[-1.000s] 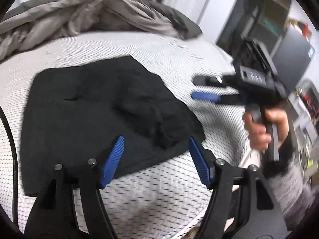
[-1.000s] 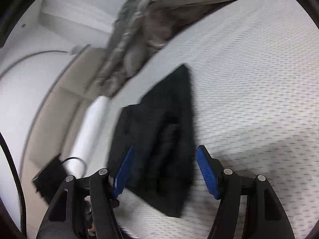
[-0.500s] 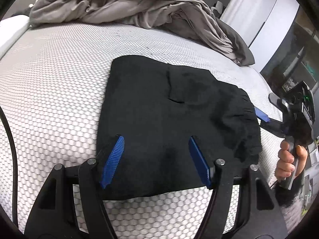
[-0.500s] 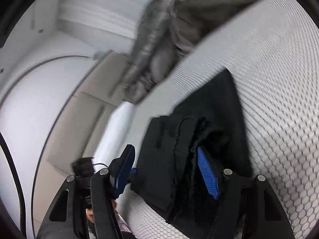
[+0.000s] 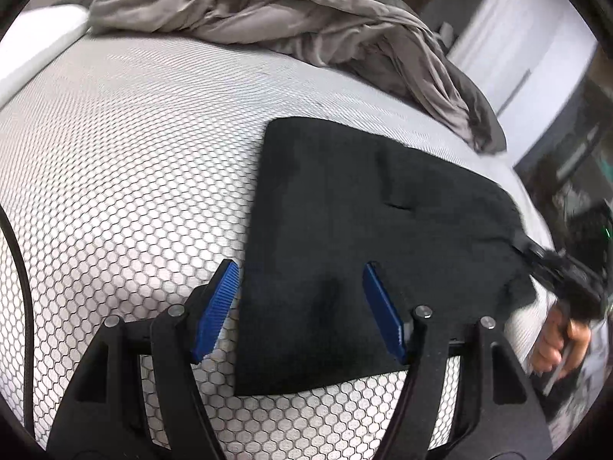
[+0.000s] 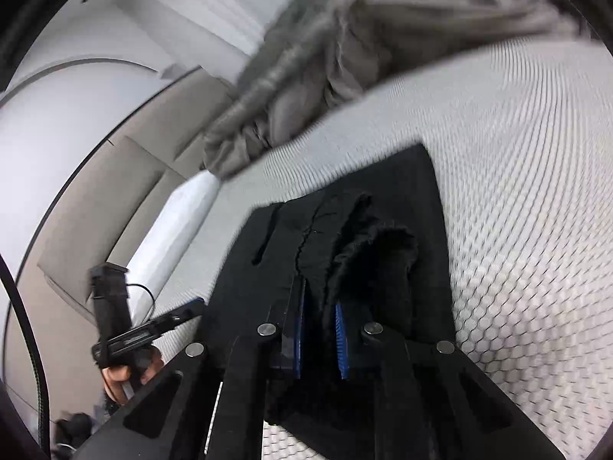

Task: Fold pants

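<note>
My right claw [image 6: 320, 339] is now pinching the fuzzy edge of the black pants [image 5: 367, 230] lying on the bed [image 5: 115, 176]. My left claw [image 5: 300, 306] is staying wide apart, so I am getting ready to fold.

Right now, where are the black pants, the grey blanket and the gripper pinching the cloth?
black pants [image 5: 345, 207], left wrist view, flat middle of the fabric.
grey blanket [image 5: 268, 11], left wrist view, crumpled folds.
right gripper [image 6: 321, 339], right wrist view, between its blue pads.
</note>
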Demonstrator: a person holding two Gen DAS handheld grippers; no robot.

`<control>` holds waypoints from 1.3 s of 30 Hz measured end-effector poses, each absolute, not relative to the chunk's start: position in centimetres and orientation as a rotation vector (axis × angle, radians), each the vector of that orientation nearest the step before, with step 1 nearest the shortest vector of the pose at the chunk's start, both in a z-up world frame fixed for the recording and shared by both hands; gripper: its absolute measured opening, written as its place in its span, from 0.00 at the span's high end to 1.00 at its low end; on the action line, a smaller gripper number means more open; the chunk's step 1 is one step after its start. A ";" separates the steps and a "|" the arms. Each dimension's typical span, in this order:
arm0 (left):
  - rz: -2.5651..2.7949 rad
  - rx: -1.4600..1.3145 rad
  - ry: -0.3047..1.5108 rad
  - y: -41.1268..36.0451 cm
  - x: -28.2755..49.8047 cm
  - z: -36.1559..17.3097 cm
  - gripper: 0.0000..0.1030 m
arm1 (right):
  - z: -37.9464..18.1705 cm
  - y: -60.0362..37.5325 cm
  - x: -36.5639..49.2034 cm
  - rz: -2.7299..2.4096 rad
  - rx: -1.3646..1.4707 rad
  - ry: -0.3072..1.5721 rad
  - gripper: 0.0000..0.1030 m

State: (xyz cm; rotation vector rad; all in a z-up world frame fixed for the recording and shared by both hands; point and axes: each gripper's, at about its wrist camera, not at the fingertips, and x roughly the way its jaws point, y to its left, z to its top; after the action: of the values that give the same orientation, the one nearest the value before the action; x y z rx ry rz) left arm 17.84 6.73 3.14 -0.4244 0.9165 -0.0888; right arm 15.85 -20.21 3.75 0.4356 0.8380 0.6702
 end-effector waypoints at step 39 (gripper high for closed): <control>-0.069 -0.300 0.946 4.9 18.5 2.6 0.37 | 0.9 -19.1 14.6 0.747 0.462 1.024 0.85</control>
State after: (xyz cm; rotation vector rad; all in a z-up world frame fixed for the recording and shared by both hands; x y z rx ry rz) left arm 18.50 4.87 2.61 -0.3005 0.9456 -0.0686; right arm 14.62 -19.08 0.88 0.4618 1.0237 0.7469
